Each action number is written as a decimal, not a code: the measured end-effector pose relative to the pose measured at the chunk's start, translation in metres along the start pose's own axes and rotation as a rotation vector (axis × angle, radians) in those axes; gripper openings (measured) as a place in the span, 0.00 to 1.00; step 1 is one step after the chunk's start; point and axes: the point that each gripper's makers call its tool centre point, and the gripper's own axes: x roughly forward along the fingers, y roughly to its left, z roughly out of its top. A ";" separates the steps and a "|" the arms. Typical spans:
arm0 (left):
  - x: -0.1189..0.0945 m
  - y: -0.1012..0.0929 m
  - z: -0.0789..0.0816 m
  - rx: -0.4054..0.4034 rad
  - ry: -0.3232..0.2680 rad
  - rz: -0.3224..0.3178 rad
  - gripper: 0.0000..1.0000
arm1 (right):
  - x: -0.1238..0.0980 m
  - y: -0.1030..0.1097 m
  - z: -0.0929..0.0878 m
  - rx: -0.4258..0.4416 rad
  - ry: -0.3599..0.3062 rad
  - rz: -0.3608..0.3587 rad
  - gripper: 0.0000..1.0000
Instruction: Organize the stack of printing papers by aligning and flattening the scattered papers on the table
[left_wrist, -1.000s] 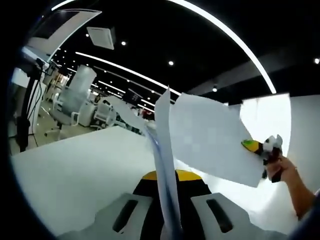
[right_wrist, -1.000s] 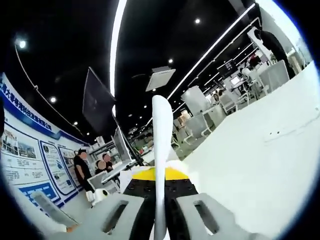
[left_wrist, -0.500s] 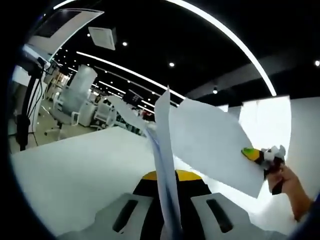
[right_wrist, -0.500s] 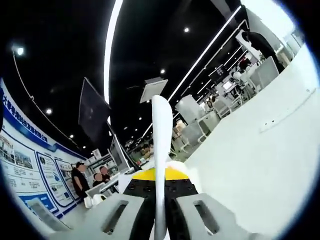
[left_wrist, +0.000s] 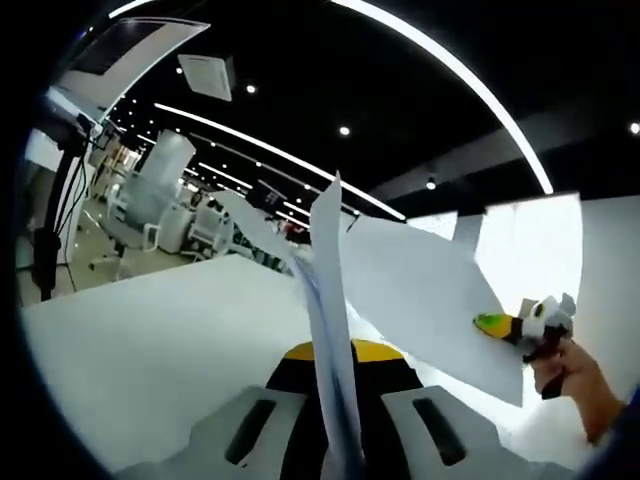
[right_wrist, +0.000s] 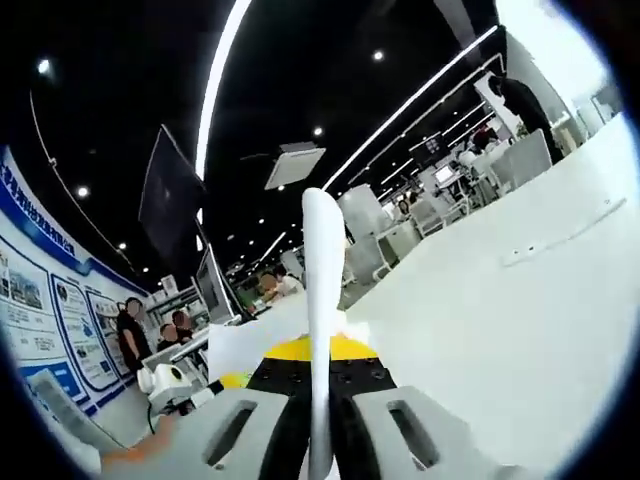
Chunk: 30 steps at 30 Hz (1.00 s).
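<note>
Both grippers hold a bundle of white printing papers above the white table (left_wrist: 150, 340). In the left gripper view the papers (left_wrist: 420, 290) run edge-on out of my left gripper (left_wrist: 340, 405), whose jaws are shut on them, and fan out unevenly to the right. My right gripper (left_wrist: 525, 328), held by a hand (left_wrist: 565, 375), pinches the far corner of a big sheet. In the right gripper view the paper edge (right_wrist: 322, 290) stands upright between the shut jaws of my right gripper (right_wrist: 322, 405). The left gripper (right_wrist: 170, 382) and loose sheets (right_wrist: 260, 338) lie at lower left.
The table (right_wrist: 500, 330) stretches wide to the right in the right gripper view. Office chairs (left_wrist: 150, 200) and desks stand beyond the table's far edge. Several people (right_wrist: 130, 335) stand by a blue wall display at the left. Light strips run across the dark ceiling.
My right gripper has sunk a little with the sheet's corner. The right gripper view has swung, bringing the left gripper and loose sheets into its lower left. Both grips are unchanged.
</note>
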 end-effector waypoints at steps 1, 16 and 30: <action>0.000 0.000 0.000 -0.001 0.000 0.000 0.08 | 0.000 0.000 -0.001 -0.007 0.002 -0.005 0.00; -0.003 0.010 0.008 -0.114 -0.035 0.013 0.08 | 0.010 0.008 -0.013 -0.200 0.006 -0.061 0.00; -0.002 0.015 0.007 -0.155 -0.035 0.030 0.09 | 0.016 0.012 -0.025 -0.257 0.017 -0.062 0.00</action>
